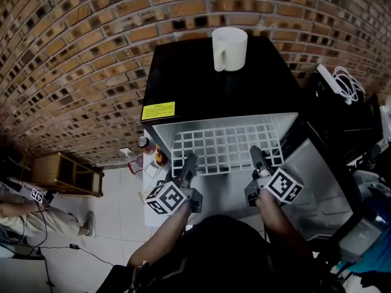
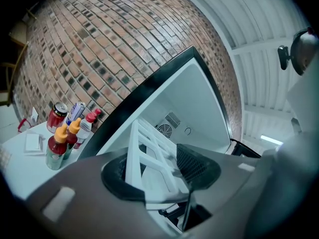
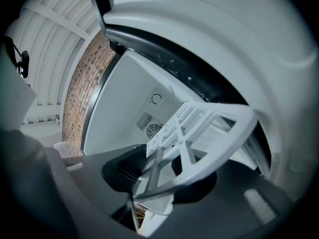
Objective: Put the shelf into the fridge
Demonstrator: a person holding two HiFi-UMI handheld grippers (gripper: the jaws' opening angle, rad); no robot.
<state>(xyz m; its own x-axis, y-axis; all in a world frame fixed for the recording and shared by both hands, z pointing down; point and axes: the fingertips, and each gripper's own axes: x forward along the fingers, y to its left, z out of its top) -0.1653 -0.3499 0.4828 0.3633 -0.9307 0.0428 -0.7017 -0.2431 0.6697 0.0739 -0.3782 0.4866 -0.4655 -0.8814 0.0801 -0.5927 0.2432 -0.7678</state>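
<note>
Both are open: left tongs (image 1: 190, 159) and right tongs (image 1: 257, 152) sit loosely round the near edge of the shelf (image 1: 227, 144), which lies inside the fridge (image 1: 201, 87).
</note>
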